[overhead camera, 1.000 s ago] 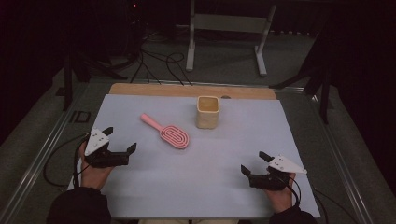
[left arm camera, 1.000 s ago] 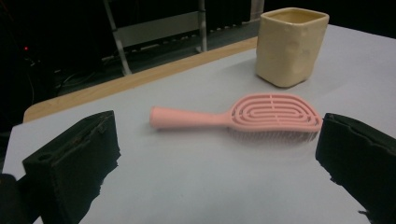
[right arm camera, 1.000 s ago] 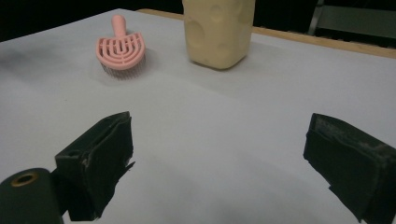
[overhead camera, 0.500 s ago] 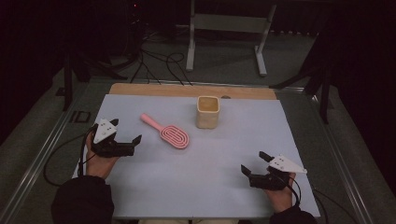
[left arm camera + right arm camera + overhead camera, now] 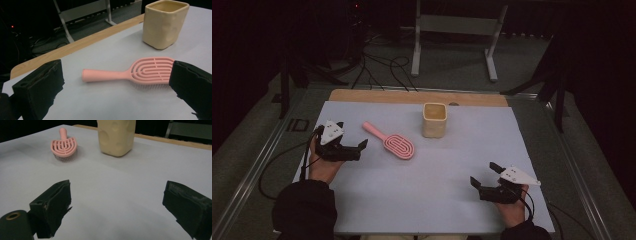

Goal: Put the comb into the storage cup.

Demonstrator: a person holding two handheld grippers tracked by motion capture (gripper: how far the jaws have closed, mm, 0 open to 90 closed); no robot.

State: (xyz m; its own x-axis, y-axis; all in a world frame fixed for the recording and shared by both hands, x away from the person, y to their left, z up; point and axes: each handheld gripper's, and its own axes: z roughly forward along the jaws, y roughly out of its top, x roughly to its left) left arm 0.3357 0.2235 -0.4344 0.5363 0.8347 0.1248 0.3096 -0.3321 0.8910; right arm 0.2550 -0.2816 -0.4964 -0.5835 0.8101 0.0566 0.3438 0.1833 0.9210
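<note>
1. My left gripper point(image 5: 354, 149) is at about 9 o'clock on the table point(image 5: 437, 200), jaws spread wide and holding nothing, just short of the pink hairbrush point(image 5: 391, 142).
2. The hairbrush lies flat near centre, handle toward 10 o'clock, head toward 4. I judge it light, stiff, slick plastic; the slim handle is the place to grip.
3. The cream cup point(image 5: 434, 120) stands at 12 o'clock, apart from the brush.
4. My right gripper point(image 5: 484, 181), at 5 o'clock, is released too, with bare surface around it.
</note>
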